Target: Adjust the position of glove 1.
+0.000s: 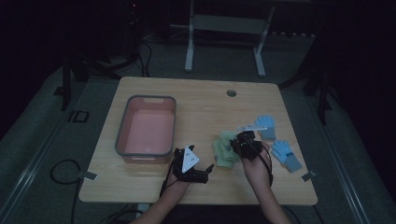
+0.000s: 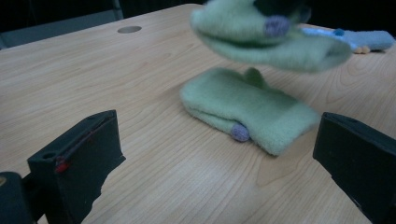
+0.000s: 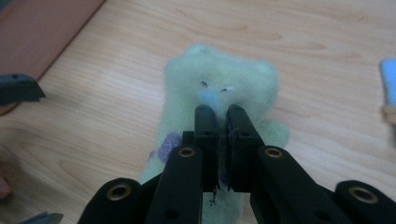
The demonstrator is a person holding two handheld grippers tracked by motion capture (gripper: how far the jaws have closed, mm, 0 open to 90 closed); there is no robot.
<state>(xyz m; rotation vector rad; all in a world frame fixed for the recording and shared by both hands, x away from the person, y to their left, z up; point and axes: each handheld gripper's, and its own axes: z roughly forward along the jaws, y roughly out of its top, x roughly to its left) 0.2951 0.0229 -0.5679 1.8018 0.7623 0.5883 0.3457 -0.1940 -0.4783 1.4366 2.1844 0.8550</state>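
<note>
My right gripper is pinched tight on a green fleece mitten, jaws nearly together with only a fold of fabric between them, and the mitten hangs off the tabletop near the front right part of the wooden table. Its partner, the second green mitten, lies flat on the wood just under and beside the lifted one. My left gripper sits near the front edge with its jaws spread wide on nothing, facing that lying mitten. The pink bin stands toward the left edge, well apart from the mittens, and two blue gloves lie toward the right edge. My worry is the hold: I have only a small pinch of soft fleece, so a quick swing toward the bin could let it slide out. The dangling cuff could also drag the lying mitten along, or catch on the bin's rim and flop outside instead of in.
</note>
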